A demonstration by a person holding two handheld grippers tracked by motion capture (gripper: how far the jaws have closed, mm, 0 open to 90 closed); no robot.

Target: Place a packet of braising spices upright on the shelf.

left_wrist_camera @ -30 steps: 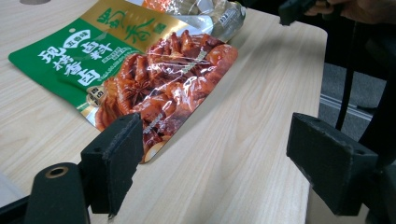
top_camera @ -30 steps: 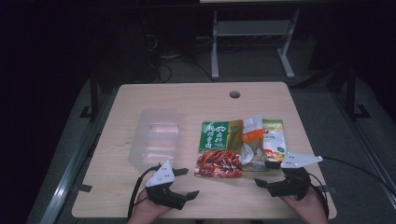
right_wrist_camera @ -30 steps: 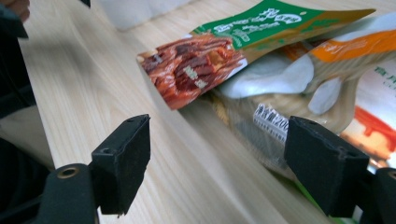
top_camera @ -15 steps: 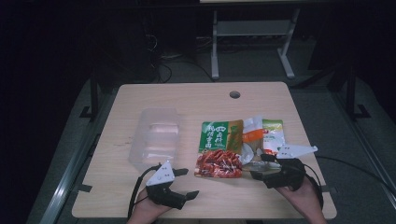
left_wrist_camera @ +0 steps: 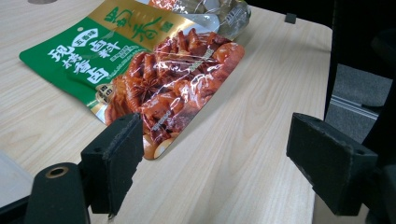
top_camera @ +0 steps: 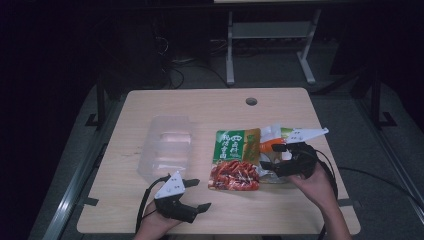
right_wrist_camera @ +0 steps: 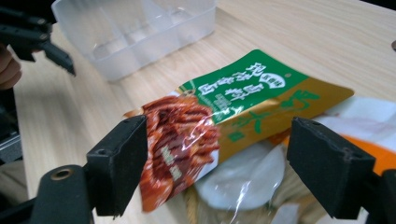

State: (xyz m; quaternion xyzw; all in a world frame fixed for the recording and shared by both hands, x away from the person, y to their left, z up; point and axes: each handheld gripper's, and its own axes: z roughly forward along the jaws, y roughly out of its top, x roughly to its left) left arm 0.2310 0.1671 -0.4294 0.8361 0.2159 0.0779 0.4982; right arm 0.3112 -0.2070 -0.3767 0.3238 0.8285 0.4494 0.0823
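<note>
A green and gold food pouch [top_camera: 235, 159] with red spiced pieces behind its clear window lies mid-table, also visible as the pouch [left_wrist_camera: 140, 70] and the pouch [right_wrist_camera: 219, 107]. Under its right edge lie white and orange packets [top_camera: 272, 145]. My right gripper [top_camera: 270, 156] stands open over those packets, its jaws on either side of the pouch's right end. My left gripper [top_camera: 197, 195] rests open near the front edge, left of the pouch, nothing between its fingers.
A clear plastic box [top_camera: 167, 150] stands on the left half of the wooden table [top_camera: 200, 107]; the box [right_wrist_camera: 135, 32] has dividers inside. A round cable hole [top_camera: 251, 101] sits at the back. A metal frame [top_camera: 270, 30] stands on the floor behind.
My right gripper has moved left and forward from the table's right front, over the packets to the pouch's edge. The left gripper has not moved.
</note>
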